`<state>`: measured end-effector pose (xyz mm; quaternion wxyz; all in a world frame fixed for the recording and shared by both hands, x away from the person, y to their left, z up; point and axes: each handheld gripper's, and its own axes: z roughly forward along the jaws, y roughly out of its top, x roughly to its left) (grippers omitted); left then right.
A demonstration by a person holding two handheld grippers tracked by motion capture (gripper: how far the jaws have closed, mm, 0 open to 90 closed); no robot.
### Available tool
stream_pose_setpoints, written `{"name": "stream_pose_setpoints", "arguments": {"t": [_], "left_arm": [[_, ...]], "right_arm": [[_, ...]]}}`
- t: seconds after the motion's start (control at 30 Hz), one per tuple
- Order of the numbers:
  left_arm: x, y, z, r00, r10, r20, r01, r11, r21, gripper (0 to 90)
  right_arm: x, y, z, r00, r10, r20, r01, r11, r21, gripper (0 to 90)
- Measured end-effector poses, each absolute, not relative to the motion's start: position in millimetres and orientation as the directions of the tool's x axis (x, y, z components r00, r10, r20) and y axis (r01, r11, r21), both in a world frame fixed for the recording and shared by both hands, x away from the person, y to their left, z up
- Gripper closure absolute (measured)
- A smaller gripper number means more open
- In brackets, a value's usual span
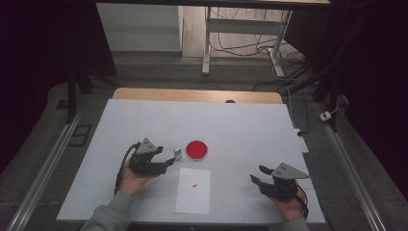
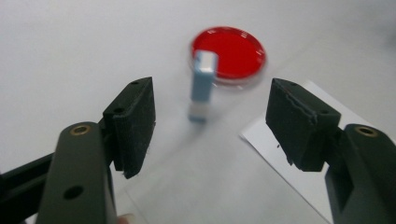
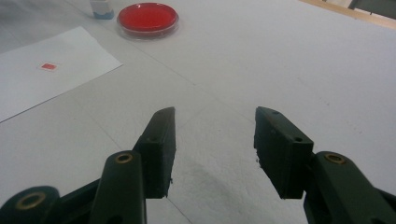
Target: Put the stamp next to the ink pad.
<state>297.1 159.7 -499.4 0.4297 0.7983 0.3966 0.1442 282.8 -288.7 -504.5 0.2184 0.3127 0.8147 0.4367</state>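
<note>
1. red fills the round dish (image 1: 197, 149), which looks clear and smooth like plastic, near the middle of the counter (image 1: 250, 125).
2. the small blue and white block (image 2: 203, 84) stands up tall on the counter, just beside the dish, on the side nearer the left edge.
3. the left hand-held gripper (image 1: 169, 159) has its black jaws wide apart. the block is out past the tips, not touched.
4. i think the block has been set down, so this step is letting go.
5. the right hand-held gripper (image 1: 256, 174) rests near the front right corner. its jaws are apart with nothing in them.
6. a flat white paper (image 1: 193, 190) lies near the front edge, with a tiny red square (image 3: 48, 66) on it.
7. the jaw pads look dull, rough and soft, like foam.
8. next, i think the left one should back away straight and slow, since the thin block could tip over.
</note>
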Motion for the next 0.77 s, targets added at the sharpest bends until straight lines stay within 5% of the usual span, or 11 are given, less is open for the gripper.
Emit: {"name": "stream_pose_setpoints", "arguments": {"t": [0.77], "left_arm": [[241.2,203.6,-500.8,0.682,0.718,-0.139,0.497,-0.315,0.808,34.0]], "right_arm": [[282.3,-288.2,-504.6,-0.742,0.661,-0.108,0.27,0.443,0.855,48.3]]}}
